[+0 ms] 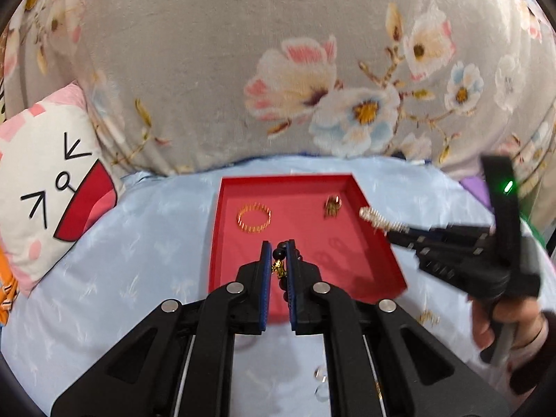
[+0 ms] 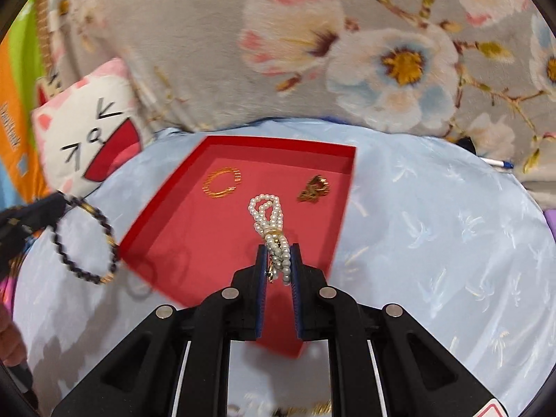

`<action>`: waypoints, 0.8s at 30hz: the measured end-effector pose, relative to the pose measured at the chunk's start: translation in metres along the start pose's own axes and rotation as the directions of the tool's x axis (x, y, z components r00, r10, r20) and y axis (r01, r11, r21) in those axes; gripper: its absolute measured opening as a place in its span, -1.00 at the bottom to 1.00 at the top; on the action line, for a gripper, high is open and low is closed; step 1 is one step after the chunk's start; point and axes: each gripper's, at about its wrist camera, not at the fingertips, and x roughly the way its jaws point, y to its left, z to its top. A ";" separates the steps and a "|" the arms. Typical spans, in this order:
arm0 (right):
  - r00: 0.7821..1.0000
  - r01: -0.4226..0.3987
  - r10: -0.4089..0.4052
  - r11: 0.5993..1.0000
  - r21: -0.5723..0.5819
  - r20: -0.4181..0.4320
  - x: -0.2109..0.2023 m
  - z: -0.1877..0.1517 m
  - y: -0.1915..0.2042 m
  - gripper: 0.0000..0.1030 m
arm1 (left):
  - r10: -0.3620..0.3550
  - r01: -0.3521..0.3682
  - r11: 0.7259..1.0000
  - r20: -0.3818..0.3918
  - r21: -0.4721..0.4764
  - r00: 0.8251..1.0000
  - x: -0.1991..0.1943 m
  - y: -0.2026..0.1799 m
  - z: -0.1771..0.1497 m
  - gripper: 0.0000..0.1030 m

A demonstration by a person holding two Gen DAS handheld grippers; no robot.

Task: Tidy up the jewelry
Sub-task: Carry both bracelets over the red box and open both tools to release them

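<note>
With black beads clamped in the left gripper and pearls pinched in the right gripper, both over the red tray, tangling is risked if both are released together.

1. Grey plush blanket with pink and blue flowers, heaped behind.
2. White cartoon-face cushion with a red mouth, at left.
3. Pale blue patterned bedsheet, spread beneath.
4. White pen with a blue cap, lying on the sheet's far right edge.

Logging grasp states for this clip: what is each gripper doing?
Left gripper: closed on the black bead bracelet.
Right gripper: closed on the pearl bracelet.
</note>
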 end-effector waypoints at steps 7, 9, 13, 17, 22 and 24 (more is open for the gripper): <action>0.995 0.047 -0.047 0.999 0.004 -0.092 0.067 0.015 -0.001 -0.78 | -0.017 0.011 0.998 -0.090 -0.069 0.996 0.083 0.012 0.020 -0.86; 0.993 0.054 -0.054 0.999 0.000 -0.104 0.079 0.017 0.001 -0.78 | -0.012 0.000 0.996 -0.132 -0.088 0.991 0.110 0.018 0.017 -0.86; 0.990 0.065 -0.066 0.998 -0.011 -0.123 0.097 0.018 0.002 -0.76 | 0.030 -0.047 0.995 -0.172 -0.093 0.985 0.140 0.030 0.008 -0.86; 0.992 0.077 -0.080 0.997 -0.031 -0.097 0.099 0.021 0.006 -0.71 | 0.079 -0.095 0.992 -0.164 -0.089 0.983 0.150 0.040 0.007 -0.83; 0.997 0.054 -0.054 0.998 0.012 -0.052 0.084 0.020 0.000 -0.58 | 0.119 -0.133 0.986 -0.133 -0.102 0.984 0.143 0.051 0.007 -0.40; 0.999 0.043 -0.042 0.999 0.029 -0.032 0.071 0.017 -0.003 -0.58 | 0.128 -0.142 0.984 -0.129 -0.106 0.983 0.135 0.054 0.005 -0.38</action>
